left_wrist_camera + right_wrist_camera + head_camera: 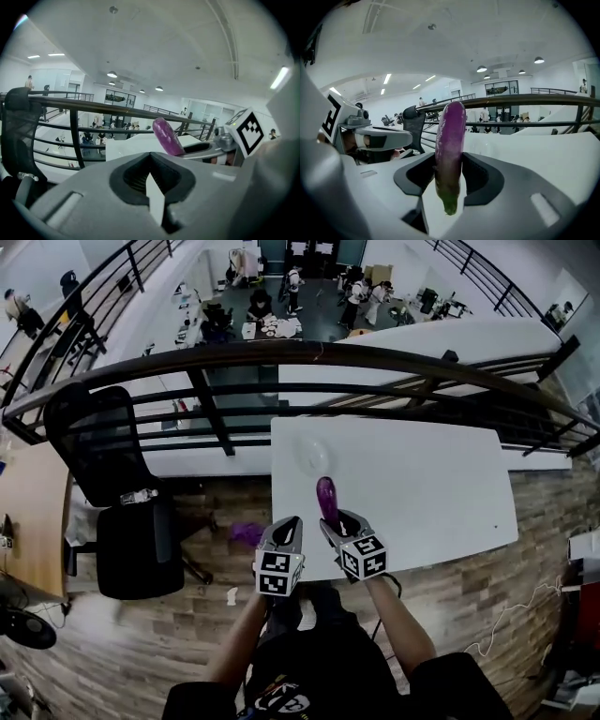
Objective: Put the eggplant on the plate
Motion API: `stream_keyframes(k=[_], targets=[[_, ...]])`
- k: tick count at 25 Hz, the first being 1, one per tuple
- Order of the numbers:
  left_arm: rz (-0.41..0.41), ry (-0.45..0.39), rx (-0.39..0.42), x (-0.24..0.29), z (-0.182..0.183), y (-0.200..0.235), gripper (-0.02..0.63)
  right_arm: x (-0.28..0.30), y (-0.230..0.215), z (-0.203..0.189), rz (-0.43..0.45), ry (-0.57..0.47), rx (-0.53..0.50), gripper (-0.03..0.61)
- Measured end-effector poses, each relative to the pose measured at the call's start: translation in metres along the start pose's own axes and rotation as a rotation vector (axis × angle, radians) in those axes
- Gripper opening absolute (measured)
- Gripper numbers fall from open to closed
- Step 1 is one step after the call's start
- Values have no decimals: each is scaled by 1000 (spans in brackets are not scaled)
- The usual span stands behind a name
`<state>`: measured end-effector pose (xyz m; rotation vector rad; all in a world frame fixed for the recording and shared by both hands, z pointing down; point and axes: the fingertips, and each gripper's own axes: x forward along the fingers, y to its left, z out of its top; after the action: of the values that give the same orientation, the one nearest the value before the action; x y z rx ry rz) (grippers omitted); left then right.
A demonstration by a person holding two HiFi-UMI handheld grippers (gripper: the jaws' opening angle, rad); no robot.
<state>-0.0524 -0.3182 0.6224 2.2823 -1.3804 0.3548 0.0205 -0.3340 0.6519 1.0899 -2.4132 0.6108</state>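
A purple eggplant [326,498] stands upright over the near edge of the white table [422,493], with my right gripper [334,520] shut on its lower part. In the right gripper view the eggplant [450,150] fills the gap between the jaws of the right gripper [450,166], green stem end down. A clear plate [314,457] lies on the table just beyond the eggplant. My left gripper [292,523] hovers beside the right one at the table edge, shut with nothing in it. In the left gripper view, the eggplant [167,136] rises past the left gripper [150,157].
A black office chair [122,502] stands left of the table, with a wooden desk [33,512] further left. A dark railing [281,357] runs behind the table over a drop to a lower floor. Something small and purple [247,533] lies on the wooden floor.
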Motion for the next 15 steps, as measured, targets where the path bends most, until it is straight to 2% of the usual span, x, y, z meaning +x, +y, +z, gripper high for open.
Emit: stream_keyframes(k=[3,7,10,12,15], targets=[[38,26,-22,20,-4,17,5,39,-23,-6,35,68,-10,178],[106,21,-38,52,9,39,5,111,-73,-10,41,168,53,178],[133,21,-66,58,15,46,5,164,-113,-20,-26,296,57,178],[154,36,-78,56,9,48,5,190,-140,-34,-113,421,-7,178],[193,70,-103,55,-9,53,5,215,-163,-42,-194,579,-170,178]])
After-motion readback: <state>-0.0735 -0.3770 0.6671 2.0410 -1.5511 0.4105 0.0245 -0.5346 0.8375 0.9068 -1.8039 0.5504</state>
